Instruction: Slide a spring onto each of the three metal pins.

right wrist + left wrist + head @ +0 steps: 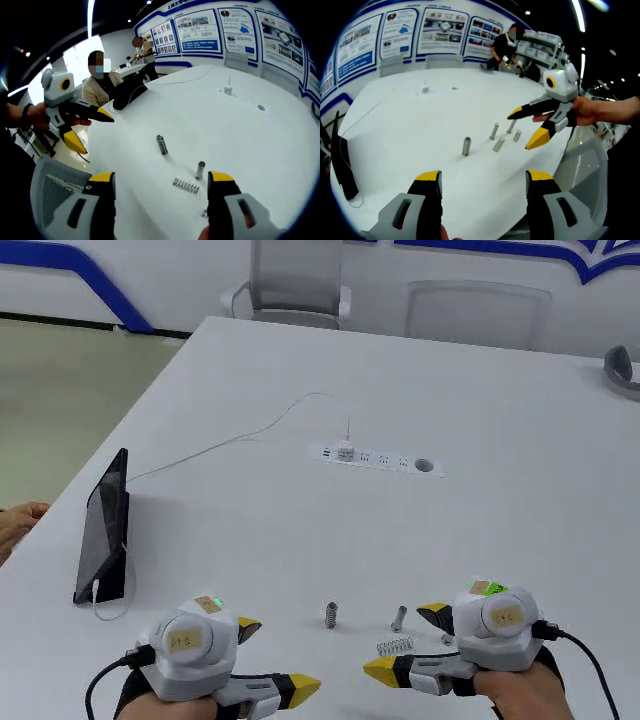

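The left gripper (278, 653) and the right gripper (406, 641) hover over the white table (400, 370). Their jaws are wide apart and hold nothing. One pin (331, 615) between them has a spring on it. A bare pin (399, 618) stands at its 3 o'clock. A loose spring (395, 646) lies at the bare pin's 6 o'clock.

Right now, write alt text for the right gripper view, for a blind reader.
The right gripper, yellow-tipped jaws open, faces a loose coiled metal spring lying beside a bare upright metal pin on the white table. Beyond stands a spring-wrapped pin; the left gripper is open at the view's left.
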The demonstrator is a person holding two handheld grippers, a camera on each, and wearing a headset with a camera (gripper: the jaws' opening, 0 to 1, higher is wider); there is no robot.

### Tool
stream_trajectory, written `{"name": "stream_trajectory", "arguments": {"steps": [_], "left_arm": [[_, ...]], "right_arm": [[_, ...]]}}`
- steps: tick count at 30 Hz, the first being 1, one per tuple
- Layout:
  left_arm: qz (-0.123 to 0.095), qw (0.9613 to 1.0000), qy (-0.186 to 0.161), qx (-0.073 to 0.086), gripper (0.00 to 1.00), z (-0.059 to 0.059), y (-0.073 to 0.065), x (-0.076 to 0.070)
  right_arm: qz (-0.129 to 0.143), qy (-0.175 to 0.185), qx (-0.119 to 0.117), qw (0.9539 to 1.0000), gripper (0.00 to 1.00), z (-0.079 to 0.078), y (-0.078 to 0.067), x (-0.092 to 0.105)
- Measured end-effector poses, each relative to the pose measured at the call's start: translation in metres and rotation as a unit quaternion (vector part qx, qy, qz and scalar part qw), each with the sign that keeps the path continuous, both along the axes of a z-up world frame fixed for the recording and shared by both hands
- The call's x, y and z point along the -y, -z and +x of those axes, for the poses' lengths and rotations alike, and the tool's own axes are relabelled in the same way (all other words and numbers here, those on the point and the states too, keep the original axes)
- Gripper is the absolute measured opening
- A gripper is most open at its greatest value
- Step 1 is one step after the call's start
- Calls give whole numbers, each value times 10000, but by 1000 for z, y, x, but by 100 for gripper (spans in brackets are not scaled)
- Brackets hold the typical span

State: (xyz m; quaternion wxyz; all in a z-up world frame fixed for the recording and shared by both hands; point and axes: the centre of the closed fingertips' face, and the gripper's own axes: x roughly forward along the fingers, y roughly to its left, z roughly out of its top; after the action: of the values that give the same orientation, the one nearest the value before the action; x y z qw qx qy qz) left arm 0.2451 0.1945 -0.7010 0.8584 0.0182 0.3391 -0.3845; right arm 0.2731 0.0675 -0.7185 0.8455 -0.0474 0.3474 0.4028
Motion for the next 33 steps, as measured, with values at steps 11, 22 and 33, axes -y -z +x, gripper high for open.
{"name": "stream_trajectory", "arguments": {"steps": [11,22,33], "left_arm": [[-6,9999,113,-8,69,1,0,12],[19,9993,371,-33,70,-1,2,31],[47,9972,746,-27,71,-2,3,58]], "right_arm": [[53,276,-103,9996,78,-16,5,22],[94,468,-150,9987,82,-30,5,42],[54,594,-148,9981,84,-38,2,61]]}}
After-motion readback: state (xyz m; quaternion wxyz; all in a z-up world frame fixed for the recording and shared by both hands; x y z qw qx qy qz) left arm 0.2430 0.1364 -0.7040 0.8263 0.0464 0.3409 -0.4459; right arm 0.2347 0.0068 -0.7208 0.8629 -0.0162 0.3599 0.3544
